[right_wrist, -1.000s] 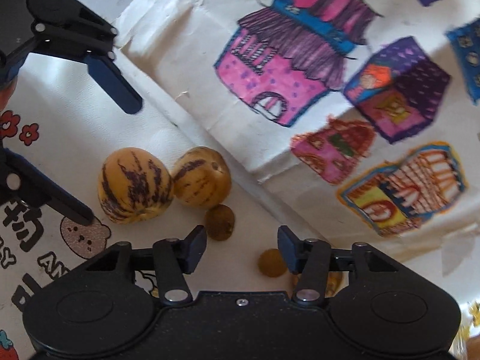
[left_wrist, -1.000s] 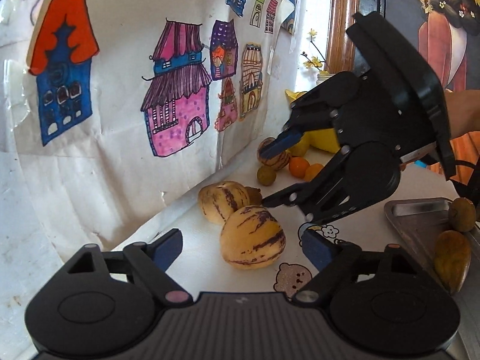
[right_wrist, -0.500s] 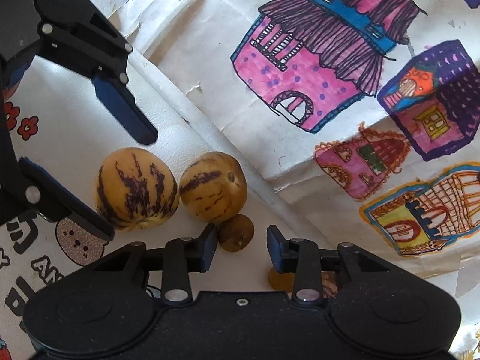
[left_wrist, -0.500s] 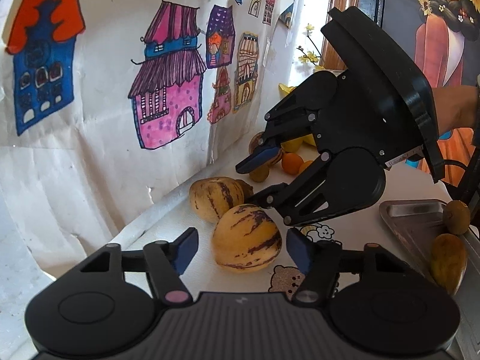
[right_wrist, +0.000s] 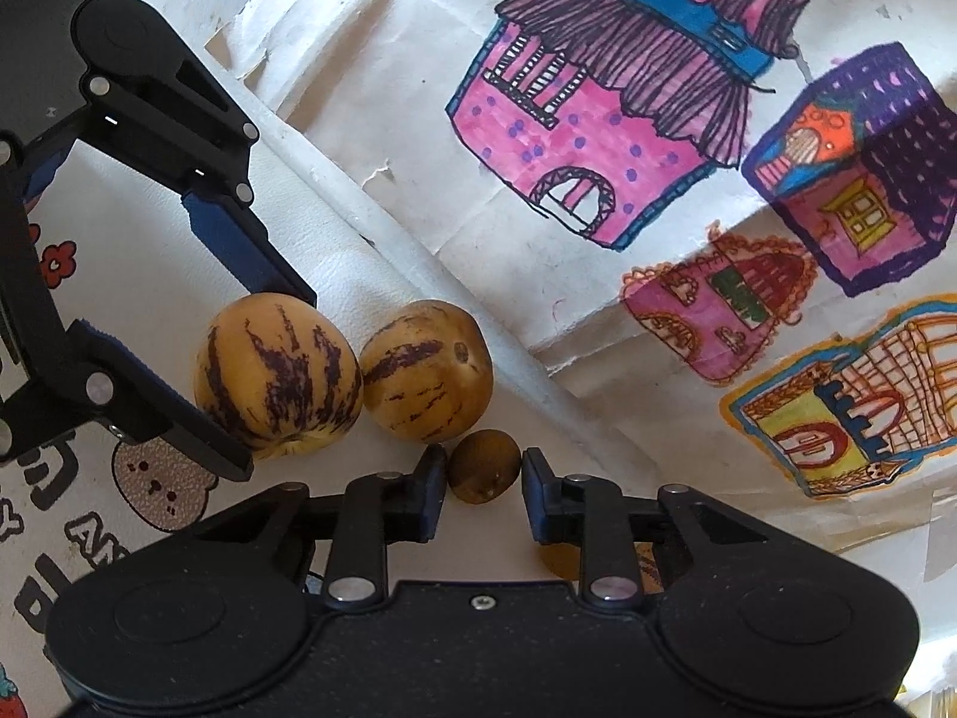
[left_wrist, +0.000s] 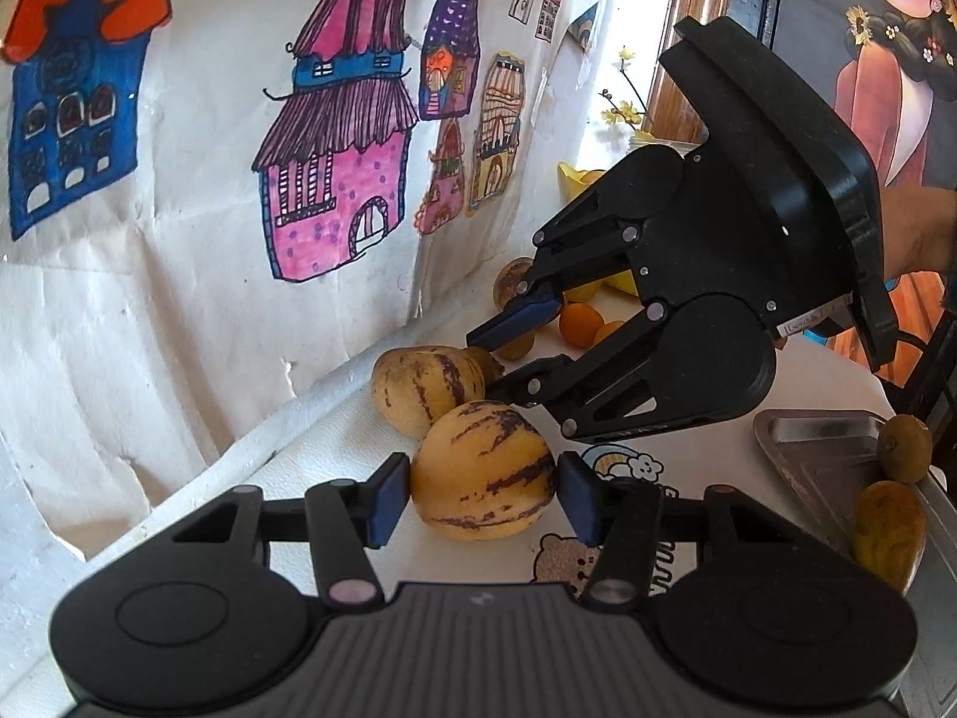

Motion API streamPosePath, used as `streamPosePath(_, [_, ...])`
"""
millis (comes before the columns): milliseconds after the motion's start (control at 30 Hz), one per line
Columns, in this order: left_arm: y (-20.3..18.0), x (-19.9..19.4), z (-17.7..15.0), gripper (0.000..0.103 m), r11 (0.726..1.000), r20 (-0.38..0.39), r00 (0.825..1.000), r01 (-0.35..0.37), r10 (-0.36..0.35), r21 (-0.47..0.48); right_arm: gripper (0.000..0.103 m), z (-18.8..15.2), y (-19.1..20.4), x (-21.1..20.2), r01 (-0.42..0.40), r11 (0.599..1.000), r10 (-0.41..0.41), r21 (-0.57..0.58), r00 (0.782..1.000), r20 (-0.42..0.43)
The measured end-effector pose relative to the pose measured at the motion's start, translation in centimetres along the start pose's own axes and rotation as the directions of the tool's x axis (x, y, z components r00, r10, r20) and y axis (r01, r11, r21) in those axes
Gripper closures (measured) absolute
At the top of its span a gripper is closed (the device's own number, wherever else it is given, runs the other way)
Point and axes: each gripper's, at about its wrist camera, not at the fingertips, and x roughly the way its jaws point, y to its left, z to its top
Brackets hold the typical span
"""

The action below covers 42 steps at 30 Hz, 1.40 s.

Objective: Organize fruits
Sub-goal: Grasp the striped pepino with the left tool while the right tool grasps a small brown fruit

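While left tongs (left_wrist: 483, 493) pinch striped melon (left_wrist: 483, 469), right tongs (right_wrist: 483, 469) clamp kiwi (right_wrist: 483, 465).

We hold our left gripper (left_wrist: 484, 493) low over the table, tilted gently downward, toward the table's back edge along the wall. Its jaws have just been closing, and the blue pads (left_wrist: 389, 493) now sit against both sides of a striped fruit (left_wrist: 481, 469) between them. Our right gripper (right_wrist: 484, 472) points down more steeply, just beyond the left one and nearer that back edge. Its jaws have just been closing too, and they now pinch a small brown fruit (right_wrist: 483, 465) between the fingertips. In the left wrist view our bare forearm (left_wrist: 918, 233) shows behind the right gripper's body.
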Motion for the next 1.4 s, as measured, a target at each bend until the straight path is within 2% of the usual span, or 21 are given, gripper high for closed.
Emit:
streamPosePath(433, [0.5, -0.1, -0.3, 0.047, 0.999, -0.006, 1.0, 0.007, -0.008, -0.034, 0.074, -0.5, 0.0, -0.2, 0.02, 0.999, -0.02, 0.039, 1.0, -0.002])
streamPosePath(667, [0.3, -1.2, -0.7, 0.047, 0.998, -0.027, 1.0, 0.006, -0.008, -0.067, 0.074, -2.2, 0.6, -1.7, 0.015, 0.987, -0.019, 0.157, 0.999, 0.026])
streamPosePath(833, [-0.2, -2.5, -1.5, 0.047, 0.997, -0.028, 1.0, -0.004, 0.002, -0.081, 0.074, -3.4, 1.6, -3.7, -0.016, 0.971, 0.006, 0.239, 0.999, 0.045])
streamPosePath(1133, [-2.0, -4.8, -3.1, 0.047, 0.996, -0.036, 0.999, -0.019, 0.016, -0.092, 0.074, -4.2, 5.2, -8.6, -0.079, 0.958, 0.064, 0.277, 0.996, 0.061])
streamPosePath(1400, [-3.8, -7.5, -4.5, 0.047, 0.994, -0.017, 1.0, -0.018, 0.016, -0.109, 0.074, -4.5, 8.3, -13.1, -0.084, 0.938, 0.047, 0.336, 0.992, 0.118])
